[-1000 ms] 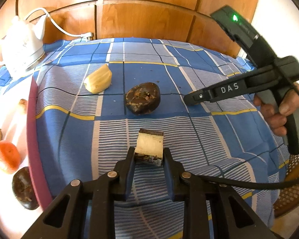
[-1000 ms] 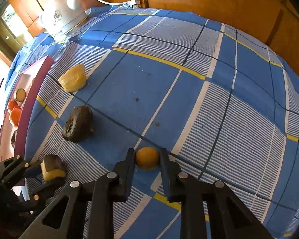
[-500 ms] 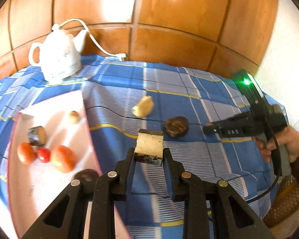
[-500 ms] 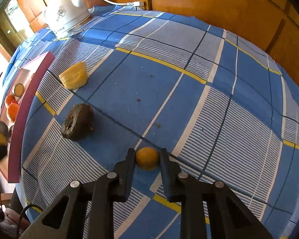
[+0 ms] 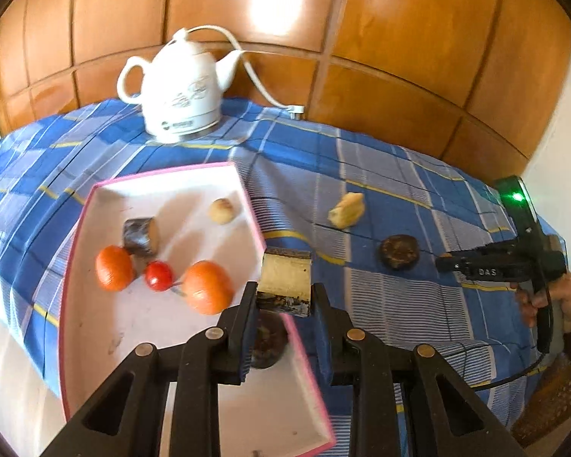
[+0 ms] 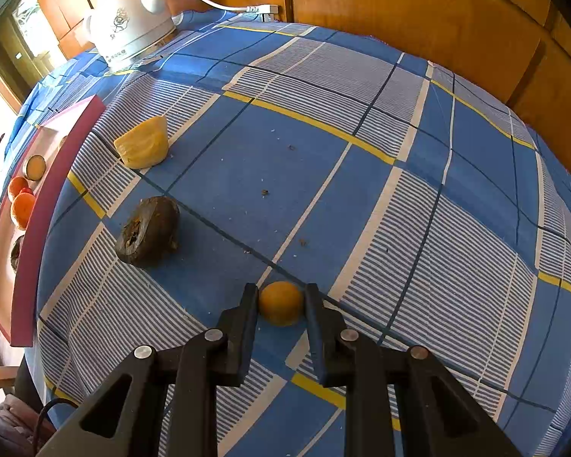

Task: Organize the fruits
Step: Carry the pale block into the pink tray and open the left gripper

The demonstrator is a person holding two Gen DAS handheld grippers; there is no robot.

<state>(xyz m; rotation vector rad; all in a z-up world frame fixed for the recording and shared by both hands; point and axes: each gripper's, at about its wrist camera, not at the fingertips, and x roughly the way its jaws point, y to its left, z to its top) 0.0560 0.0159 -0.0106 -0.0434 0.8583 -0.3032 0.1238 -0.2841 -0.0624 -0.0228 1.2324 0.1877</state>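
The left claw (image 5: 284, 297) pinches a cut fruit chunk (image 5: 285, 281), pale yellow on its face with a dark rind along its top and bottom edges. The chunk is held in the air, over the right rim of a white tray (image 5: 95, 323) with a pink edge. In the tray lie two orange fruits (image 5: 207, 286), a small red tomato (image 5: 158, 275) between them, a dark-skinned cut piece (image 5: 141, 233) touching the left orange fruit, and a small pale round piece (image 5: 221, 210) near the far rim. A dark round fruit (image 5: 266, 339) sits in the tray just under the claw, partly hidden by the left finger.

The right claw (image 6: 281, 304) is pressed onto a small round yellow-orange fruit (image 6: 280, 303), which rests on the blue checked cloth (image 6: 361, 190) covering the surface. A person's hand (image 5: 563, 304) grips the handle of this claw, seen at the right edge of the left wrist view.

On the cloth, apart from the tray, lie a pale yellow ridged wedge (image 6: 144, 146) and, nearer the right claw, a dark brown fruit (image 6: 148, 230) with a broken, orange-flecked face. The two are well apart from each other. A white kettle (image 5: 179, 93) stands at the far side of the surface against the wooden wall panels (image 5: 399, 19), its white cord (image 5: 255, 72) trailing onto the cloth.
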